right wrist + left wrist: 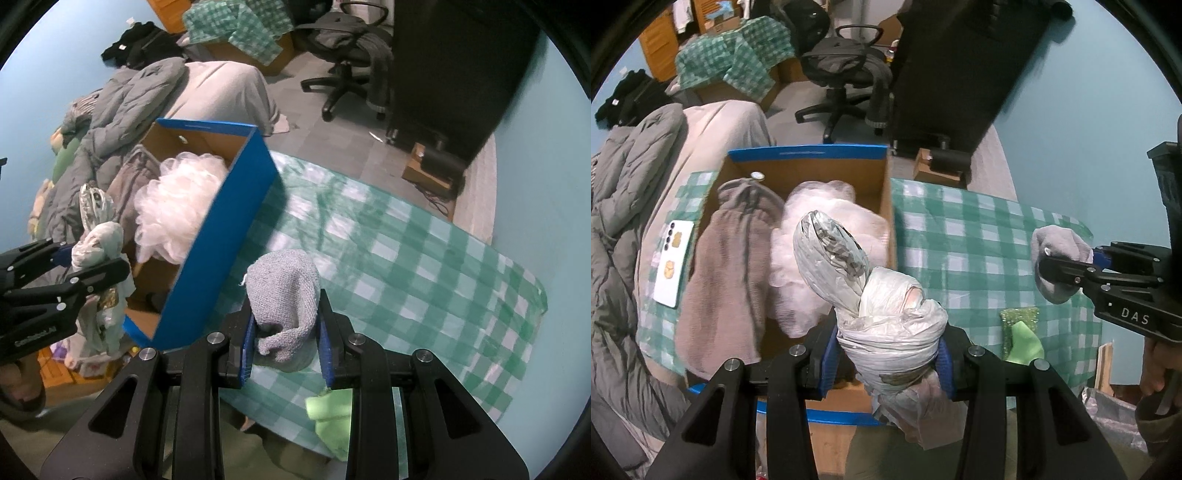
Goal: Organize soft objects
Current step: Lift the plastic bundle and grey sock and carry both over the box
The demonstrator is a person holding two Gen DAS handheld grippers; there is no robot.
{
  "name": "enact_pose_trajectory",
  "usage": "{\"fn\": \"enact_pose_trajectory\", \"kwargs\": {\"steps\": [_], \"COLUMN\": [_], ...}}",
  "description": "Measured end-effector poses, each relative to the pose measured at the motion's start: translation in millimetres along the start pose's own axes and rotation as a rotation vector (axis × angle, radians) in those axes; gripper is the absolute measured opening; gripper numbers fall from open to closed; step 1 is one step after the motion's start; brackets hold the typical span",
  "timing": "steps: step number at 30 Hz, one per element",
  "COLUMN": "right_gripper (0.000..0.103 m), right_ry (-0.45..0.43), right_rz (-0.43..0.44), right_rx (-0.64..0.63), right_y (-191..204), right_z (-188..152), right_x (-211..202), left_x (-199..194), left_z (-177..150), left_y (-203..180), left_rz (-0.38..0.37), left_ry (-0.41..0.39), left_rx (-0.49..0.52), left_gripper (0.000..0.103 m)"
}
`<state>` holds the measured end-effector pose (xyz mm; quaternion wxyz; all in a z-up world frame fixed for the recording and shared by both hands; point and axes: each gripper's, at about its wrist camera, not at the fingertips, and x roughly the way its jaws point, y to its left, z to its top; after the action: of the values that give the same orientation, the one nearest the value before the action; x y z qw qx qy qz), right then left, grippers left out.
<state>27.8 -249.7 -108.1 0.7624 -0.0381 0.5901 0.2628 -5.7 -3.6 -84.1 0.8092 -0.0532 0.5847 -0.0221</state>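
Box as landmark: my left gripper clamps one plastic-bag bundle over it; my right gripper clamps one grey cloth beside it; inside, one pink pouf

Left hand-held gripper clamped on something — right hand-held gripper likewise, both raised

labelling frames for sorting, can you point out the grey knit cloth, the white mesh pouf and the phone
grey knit cloth (pixel 284 295), right wrist view, on its upper rounded bulge
white mesh pouf (pixel 177 206), right wrist view, on the middle of its frills
phone (pixel 673 264), left wrist view, on its white back
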Motion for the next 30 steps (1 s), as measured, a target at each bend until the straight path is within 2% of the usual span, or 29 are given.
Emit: {"fn": "enact_pose_trajectory", "kwargs": {"steps": [15,30], "right_gripper": [0.027,0.027], "right_ry": [0.020,0.067], "right_rz": [0.075,0.166], "right_rx": [-0.090,-0.112], "right_y": [63.3,116.9], "right_z": [31.6,42.8], "right_x": [25.3,59.6], "left_x": [-5.6,13.9], "left_z": [-2.0,-3.7], "left_y": [63.4,106.5], "left_rz": [0.054,0.070], "left_ry": [-0.006,0.022], "left_rx": [-0.085,-0.105], "left_gripper": [0.045,0.045]}}
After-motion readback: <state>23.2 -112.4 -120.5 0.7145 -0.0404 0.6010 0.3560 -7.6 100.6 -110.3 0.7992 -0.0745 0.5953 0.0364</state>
